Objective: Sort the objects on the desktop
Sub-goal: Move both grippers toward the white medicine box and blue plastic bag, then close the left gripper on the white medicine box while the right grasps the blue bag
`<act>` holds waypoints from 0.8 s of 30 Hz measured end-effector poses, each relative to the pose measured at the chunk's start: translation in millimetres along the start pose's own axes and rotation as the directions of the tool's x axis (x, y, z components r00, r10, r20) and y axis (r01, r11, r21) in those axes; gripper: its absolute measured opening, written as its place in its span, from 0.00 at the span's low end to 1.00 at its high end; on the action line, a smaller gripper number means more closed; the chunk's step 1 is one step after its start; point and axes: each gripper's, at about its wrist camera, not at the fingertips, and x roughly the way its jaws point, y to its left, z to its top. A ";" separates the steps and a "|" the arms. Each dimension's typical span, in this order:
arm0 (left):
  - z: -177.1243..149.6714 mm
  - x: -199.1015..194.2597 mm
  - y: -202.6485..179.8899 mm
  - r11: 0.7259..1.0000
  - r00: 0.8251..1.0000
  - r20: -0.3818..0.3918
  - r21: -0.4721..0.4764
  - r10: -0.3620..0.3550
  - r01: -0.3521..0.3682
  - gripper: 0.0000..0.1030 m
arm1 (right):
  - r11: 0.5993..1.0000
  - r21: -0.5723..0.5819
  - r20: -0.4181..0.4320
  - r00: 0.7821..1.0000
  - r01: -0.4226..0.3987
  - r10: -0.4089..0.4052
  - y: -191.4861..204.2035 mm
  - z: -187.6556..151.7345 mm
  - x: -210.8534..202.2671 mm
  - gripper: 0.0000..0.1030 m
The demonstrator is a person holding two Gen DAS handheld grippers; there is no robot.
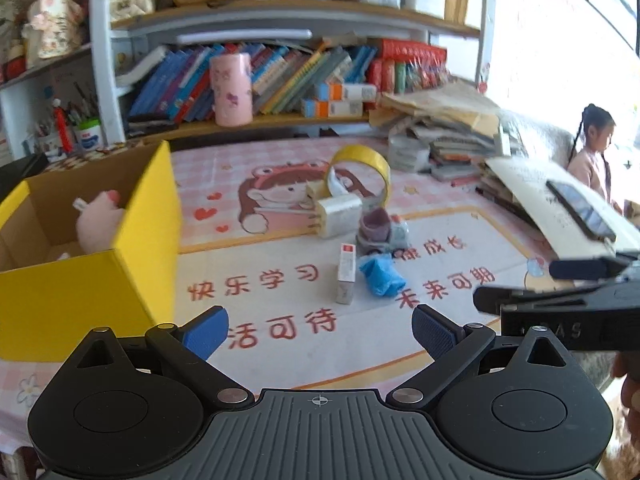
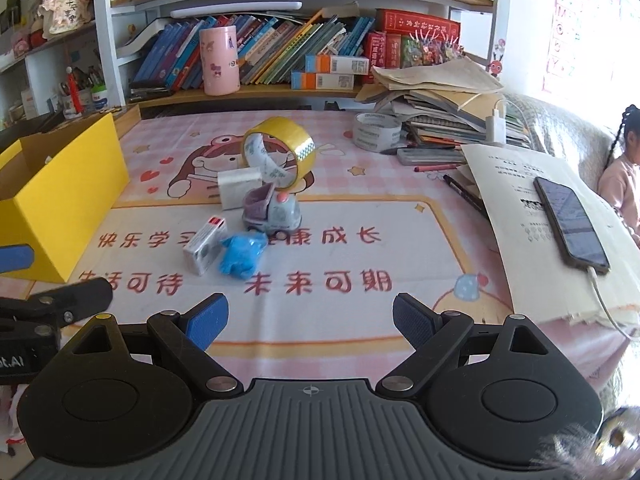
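While both claws hang spread and empty over the near edge of the counter [image 2: 400, 216], left claw [image 1: 320, 334] and right claw [image 2: 310, 318], the clutter sits mid-mat: tape roll [image 2: 280, 152] on edge, white block [image 2: 239, 186], toy car [image 2: 272, 212], small carton [image 2: 205, 245] and blue crumple [image 2: 242, 258], all close together. The crumple looks soft and light; pinch its bulk. The carton seems stiff; take its long sides. The yellow box [image 1: 80, 272], off left, already holds a pink toy [image 1: 100, 220].

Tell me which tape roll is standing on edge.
The yellow tape roll mid-mat stands on edge; the grey-white roll by the book pile lies flat.
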 end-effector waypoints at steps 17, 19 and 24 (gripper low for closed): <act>33.5 102.4 -10.8 0.999 0.993 -0.111 0.025 -0.024 0.026 0.35 | 0.988 -0.080 -0.054 0.991 -0.129 0.125 -24.9 29.4 49.8 0.77; 35.8 114.1 -11.8 0.998 0.989 -0.140 0.035 -0.042 0.047 0.30 | 0.985 -0.091 -0.066 0.988 -0.147 0.141 -23.2 30.7 53.6 0.76; 35.9 134.2 -14.3 0.994 0.977 -0.199 0.057 -0.078 0.091 0.13 | 0.974 -0.112 -0.099 0.977 -0.199 0.189 -18.4 34.0 64.0 0.65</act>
